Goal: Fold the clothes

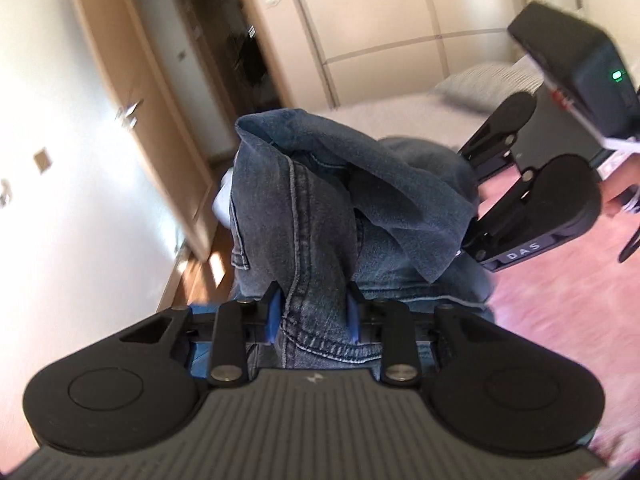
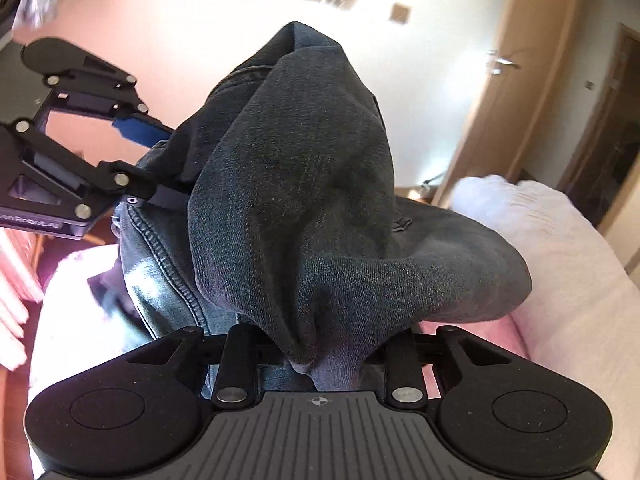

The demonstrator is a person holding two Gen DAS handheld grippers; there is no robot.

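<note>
From the left wrist view, the left gripper (image 1: 314, 312) has its two blue-padded fingers (image 1: 273, 316) drawn in narrow on a thick bunched fold of the jeans (image 1: 304, 216), the stitched seam of the denim running straight up between them. The jeans are lifted off the bed (image 1: 384, 114), a loose flap of faded blue cloth draping to the right and hanging in front of the other tool. There the right gripper (image 1: 466, 240) reaches in from the right side, its black linkage arms disappearing behind the denim flap, and part of a hand (image 1: 618, 196) shows at the edge behind it. Beyond lie a pale pillow (image 1: 480, 80), a wooden door (image 1: 160, 120) and a pink rug (image 1: 560, 300). From the right wrist view, the right gripper (image 2: 320, 360) has a dark mass of denim gathered between its fingers; the cloth covers the pads entirely, yet the fabric narrows to a pinched neck right where the fingers meet, so it is clamped on the jeans (image 2: 304, 200). The bulk of the garment rises up in front of the camera and bulges to the right above the pale bed (image 2: 560, 260). At left the left gripper (image 2: 160, 164) comes in with one blue pad (image 2: 138, 130) visible, its tips buried in the seamed edge of the same jeans.
</note>
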